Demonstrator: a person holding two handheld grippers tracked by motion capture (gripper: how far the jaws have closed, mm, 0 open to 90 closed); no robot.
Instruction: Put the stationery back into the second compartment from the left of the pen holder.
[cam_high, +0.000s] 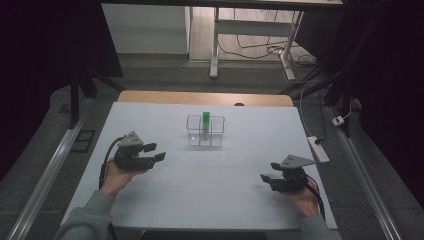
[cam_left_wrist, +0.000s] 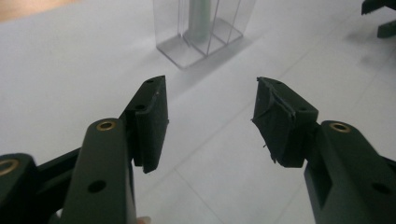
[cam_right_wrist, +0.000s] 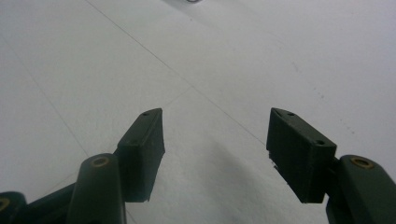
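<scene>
No writing, label, brand mark or number can be read anywhere in these views. The clear plastic four-compartment rack (cam_high: 205, 131) and the green-capped tube (cam_high: 205, 124) standing in it look plain, though from the high view they are perhaps too small and dim for any fine print to show. The white sheet covering the counter (cam_high: 210, 185) carries only faint grid lines, and the black jaws in both gripper views bear no markings.

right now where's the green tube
In the high view the green tube stands upright in the clear rack at the table's far middle, beyond and between both grippers, nearer the left gripper.
</scene>
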